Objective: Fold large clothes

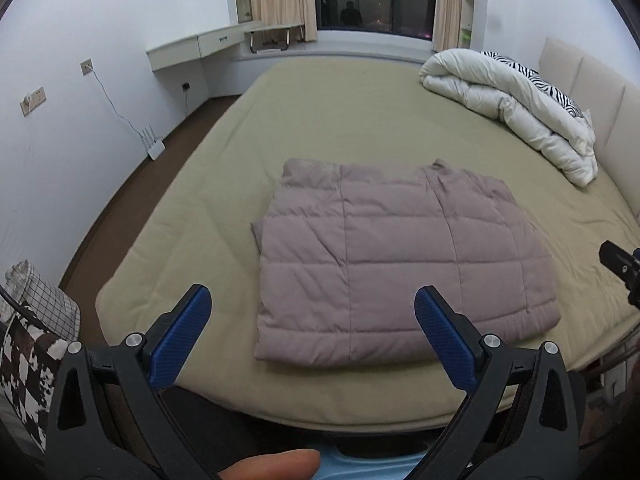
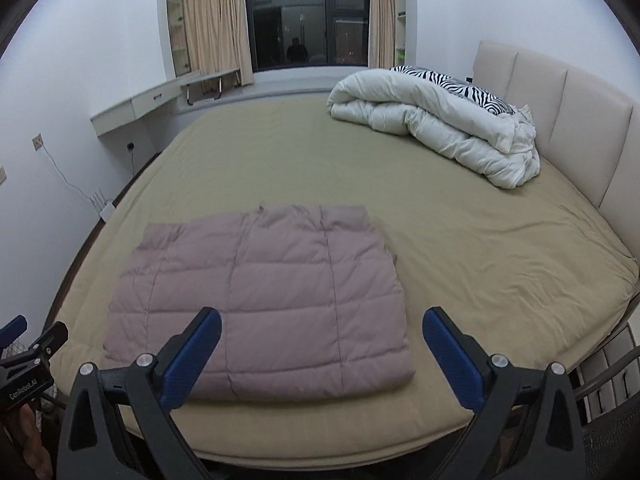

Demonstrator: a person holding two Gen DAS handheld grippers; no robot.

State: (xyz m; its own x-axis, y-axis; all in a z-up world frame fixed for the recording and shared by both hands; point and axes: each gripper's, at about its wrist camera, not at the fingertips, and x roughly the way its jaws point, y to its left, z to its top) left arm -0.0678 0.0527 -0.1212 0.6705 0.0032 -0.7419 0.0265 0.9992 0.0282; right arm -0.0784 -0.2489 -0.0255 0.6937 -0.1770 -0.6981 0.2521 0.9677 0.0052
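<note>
A mauve quilted puffer garment [image 1: 396, 256] lies folded into a flat rectangle near the front edge of the bed [image 1: 328, 120]; the right wrist view shows the garment [image 2: 264, 300] too. My left gripper [image 1: 312, 304] hovers above the garment's near edge, open wide, with nothing between its blue pads [image 1: 180, 344]. The right gripper [image 2: 322, 326] hangs over the garment's near right corner, also open and holding nothing. Neither touches the fabric. The left gripper's body [image 2: 28, 364] shows at the right wrist view's left edge, and part of the right gripper [image 1: 624, 272] at the left wrist view's right edge.
A bunched white duvet [image 2: 436, 128] with a zebra-print pillow [image 2: 452, 84] lies by the padded headboard [image 2: 560, 112]. A wall desk [image 1: 196, 46] and a dark window [image 2: 308, 16] are beyond the bed. A router [image 1: 154, 148] sits on the floor at left. A checked fabric pile [image 1: 32, 328] lies near left.
</note>
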